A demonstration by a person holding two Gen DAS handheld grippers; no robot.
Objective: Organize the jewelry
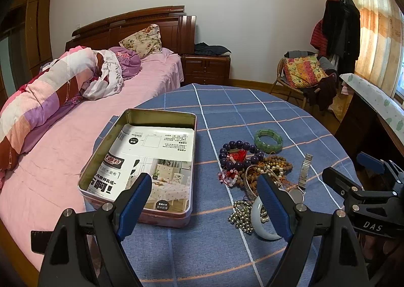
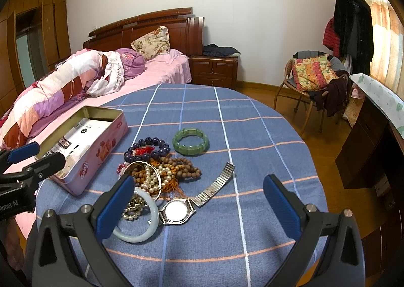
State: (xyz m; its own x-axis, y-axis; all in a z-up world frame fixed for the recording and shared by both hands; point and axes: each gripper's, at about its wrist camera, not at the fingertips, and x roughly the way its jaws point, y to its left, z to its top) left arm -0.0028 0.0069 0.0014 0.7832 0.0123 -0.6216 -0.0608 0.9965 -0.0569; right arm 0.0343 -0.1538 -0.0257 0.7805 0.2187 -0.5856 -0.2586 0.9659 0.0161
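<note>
Both grippers, left (image 1: 204,201) and right (image 2: 199,201), hover spread wide, holding nothing. Jewelry pile (image 2: 156,168) (beads, bangles, a watch (image 2: 176,211)) fills mid-frame; tin (image 1: 141,158) sits centre-left.

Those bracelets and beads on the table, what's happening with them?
A person holds a gripper in each hand over a heap of jewelry on the blue table. Both the left gripper and the right gripper are open and hold nothing. The tin box beside the heap has only printed paper in it, so no jewelry has been put away yet. The watch lies nearest the right gripper.
</note>
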